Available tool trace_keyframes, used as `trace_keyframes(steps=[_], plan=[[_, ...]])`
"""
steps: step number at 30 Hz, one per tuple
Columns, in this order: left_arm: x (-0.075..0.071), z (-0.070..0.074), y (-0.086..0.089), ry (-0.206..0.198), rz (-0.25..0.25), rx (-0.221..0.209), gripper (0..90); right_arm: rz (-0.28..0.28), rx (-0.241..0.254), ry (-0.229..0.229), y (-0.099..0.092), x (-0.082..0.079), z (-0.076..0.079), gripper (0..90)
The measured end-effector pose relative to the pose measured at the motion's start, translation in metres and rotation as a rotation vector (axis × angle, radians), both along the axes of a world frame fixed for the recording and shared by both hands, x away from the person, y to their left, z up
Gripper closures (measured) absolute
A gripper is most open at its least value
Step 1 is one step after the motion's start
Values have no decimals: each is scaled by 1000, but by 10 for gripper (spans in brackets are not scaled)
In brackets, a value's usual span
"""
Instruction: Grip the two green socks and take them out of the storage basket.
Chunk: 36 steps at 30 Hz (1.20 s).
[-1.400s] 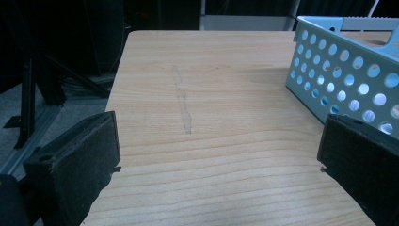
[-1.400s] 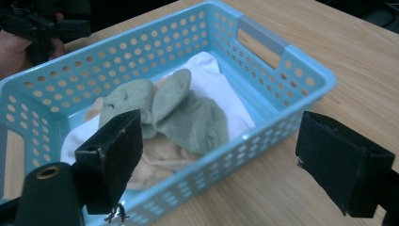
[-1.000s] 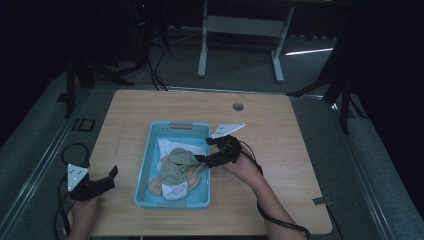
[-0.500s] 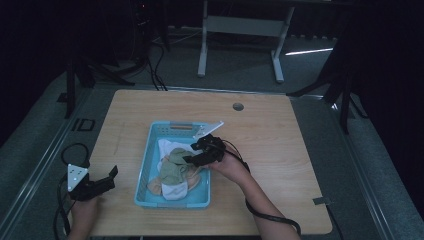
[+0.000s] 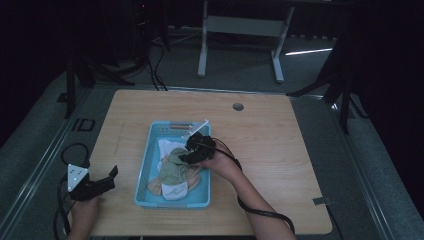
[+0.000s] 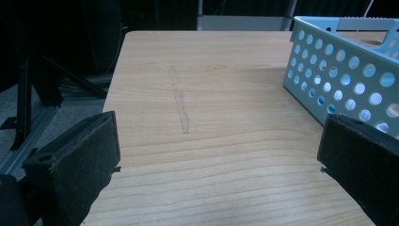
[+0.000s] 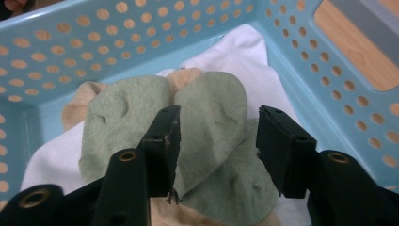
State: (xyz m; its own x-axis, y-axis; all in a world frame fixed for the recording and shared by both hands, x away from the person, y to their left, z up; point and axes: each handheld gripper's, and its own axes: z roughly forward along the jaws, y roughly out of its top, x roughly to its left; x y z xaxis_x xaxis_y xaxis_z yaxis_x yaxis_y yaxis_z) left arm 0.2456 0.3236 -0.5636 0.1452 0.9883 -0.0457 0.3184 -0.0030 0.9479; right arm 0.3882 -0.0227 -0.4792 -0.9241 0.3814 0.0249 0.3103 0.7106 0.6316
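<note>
The right gripper point(image 7: 216, 146) view shows its jaws, just closing, straddling a fold of the green sock point(image 7: 207, 117) (pads not yet pressing), atop white point(image 7: 240, 52) and beige cloths point(image 7: 188, 77) in the blue basket point(image 7: 301, 61). From above, the left gripper point(image 5: 102, 181) rests gaping at the table point(image 5: 280, 140) edge, left of the basket.

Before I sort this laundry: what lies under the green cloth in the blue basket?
Under the green cloth in the blue basket a beige piece and white cloth peek out at its edges. Whatever lies beneath its middle is covered. The right gripper has been closing, jaws straddling a green fold.
</note>
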Motion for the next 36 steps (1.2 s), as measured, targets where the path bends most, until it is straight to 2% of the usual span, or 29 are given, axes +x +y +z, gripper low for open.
trace_keyframes(steps=[1,3,6,7,10,12,14,17,18,23,36], plan=[[0,0,0,0,0,0,0,-5,-26,0,3,1,-2,545],[0,0,0,0,-1,1,0,3,-39,7,6,1,-5,558],[0,0,0,-1,-2,0,0,5,-51,5,8,2,-8,659],[0,0,0,0,-2,0,0,3,-56,3,8,2,-9,729],[0,0,0,0,-2,-1,0,9,-68,9,9,1,-11,843],[0,0,0,0,-2,-1,0,7,-74,13,9,1,-11,857],[0,0,0,0,-3,1,0,-4,-48,8,6,2,-10,865],[0,0,0,0,-2,2,0,-10,-38,7,5,2,-9,867],[0,0,0,0,-1,2,0,-22,-15,9,2,2,-4,869],[0,0,0,1,1,1,0,-24,3,-9,-2,-1,4,869],[0,0,0,2,4,2,0,-67,95,-76,-21,-6,39,870]])
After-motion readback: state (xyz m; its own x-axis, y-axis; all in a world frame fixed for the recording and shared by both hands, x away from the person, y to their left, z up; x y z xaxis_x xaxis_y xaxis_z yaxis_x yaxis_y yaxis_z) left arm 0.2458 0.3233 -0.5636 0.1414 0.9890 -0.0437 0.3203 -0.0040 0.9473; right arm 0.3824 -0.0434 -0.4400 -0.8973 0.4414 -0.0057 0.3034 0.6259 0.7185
